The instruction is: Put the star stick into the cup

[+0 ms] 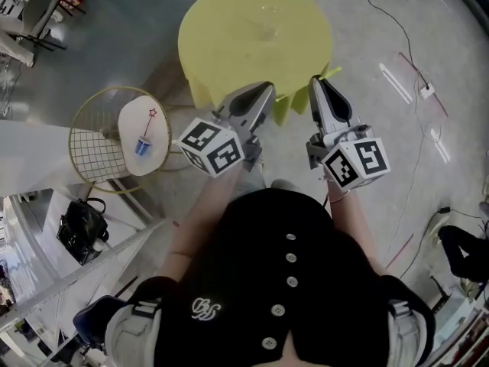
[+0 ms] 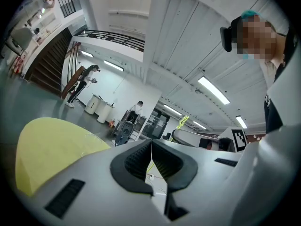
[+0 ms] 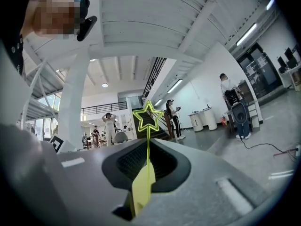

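Note:
A yellow-green star stick (image 3: 148, 119) stands up between the jaws of my right gripper (image 3: 148, 157), which is shut on its thin stem; a yellow paddle-like end shows lower in the jaws. In the head view my right gripper (image 1: 315, 81) hovers at the near edge of the round yellow table (image 1: 229, 44). A clear cup (image 1: 267, 23) stands near the middle of that table. My left gripper (image 1: 267, 89) is held beside the right one at the same edge. Its jaws (image 2: 151, 147) are shut with nothing between them.
To the left, a small white side table (image 1: 134, 163) carries a blue cup (image 1: 144, 145) with a red star stick, next to a round wire frame (image 1: 92, 140). A black bag (image 1: 80, 228) lies on the floor. Cables (image 1: 412, 60) run at right. People stand far off.

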Available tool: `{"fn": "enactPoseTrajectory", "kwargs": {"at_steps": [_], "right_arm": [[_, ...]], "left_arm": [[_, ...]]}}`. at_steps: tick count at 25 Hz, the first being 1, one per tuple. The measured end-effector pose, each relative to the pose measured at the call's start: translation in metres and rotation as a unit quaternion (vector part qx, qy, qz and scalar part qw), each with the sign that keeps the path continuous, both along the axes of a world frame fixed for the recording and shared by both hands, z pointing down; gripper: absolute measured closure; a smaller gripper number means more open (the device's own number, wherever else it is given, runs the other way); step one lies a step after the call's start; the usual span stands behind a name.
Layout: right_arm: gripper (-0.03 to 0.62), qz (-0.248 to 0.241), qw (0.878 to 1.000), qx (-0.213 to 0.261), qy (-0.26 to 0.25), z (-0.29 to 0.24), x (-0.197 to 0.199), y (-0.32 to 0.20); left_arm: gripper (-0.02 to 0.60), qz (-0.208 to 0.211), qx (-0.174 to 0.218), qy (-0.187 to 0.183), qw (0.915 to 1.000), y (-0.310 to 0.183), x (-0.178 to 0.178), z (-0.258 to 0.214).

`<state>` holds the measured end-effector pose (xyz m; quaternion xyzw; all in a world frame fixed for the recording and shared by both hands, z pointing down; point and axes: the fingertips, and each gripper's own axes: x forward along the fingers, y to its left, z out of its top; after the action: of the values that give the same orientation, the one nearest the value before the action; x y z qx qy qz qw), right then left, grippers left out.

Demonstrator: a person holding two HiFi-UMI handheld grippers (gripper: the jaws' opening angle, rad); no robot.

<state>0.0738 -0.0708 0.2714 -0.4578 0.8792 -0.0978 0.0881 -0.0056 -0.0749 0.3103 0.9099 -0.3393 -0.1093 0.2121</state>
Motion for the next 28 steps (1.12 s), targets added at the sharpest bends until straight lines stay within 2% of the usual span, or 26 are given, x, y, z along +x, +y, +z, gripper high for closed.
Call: {"fn": "enactPoseTrajectory", "kwargs": {"at_steps": [7, 16, 23, 28], "right_arm": [[0.579, 0.017, 1.000, -0.009, 0.002, 0.003, 0.000, -0.047], [0.579, 0.035, 0.999, -0.005, 0.008, -0.001, -0.003, -0.101], [0.579, 0.045, 0.999, -0.006, 0.002, 0.002, -0.001, -0.138], [0.579, 0.048, 0.999, -0.016, 0.004, 0.010, -0.010, -0.149]], "left_arm": [[0.569, 0.008, -0.006, 0.005, 0.9999, -0.047, -0.007, 0.000], [0.569, 0.040, -0.002, -0.005, 0.9992, -0.104, -0.008, -0.004], [0.569, 0.058, -0.006, -0.010, 0.9982, -0.139, -0.004, 0.000], [0.569, 0.059, -0.015, 0.002, 0.9981, -0.152, -0.013, 0.003]]}}
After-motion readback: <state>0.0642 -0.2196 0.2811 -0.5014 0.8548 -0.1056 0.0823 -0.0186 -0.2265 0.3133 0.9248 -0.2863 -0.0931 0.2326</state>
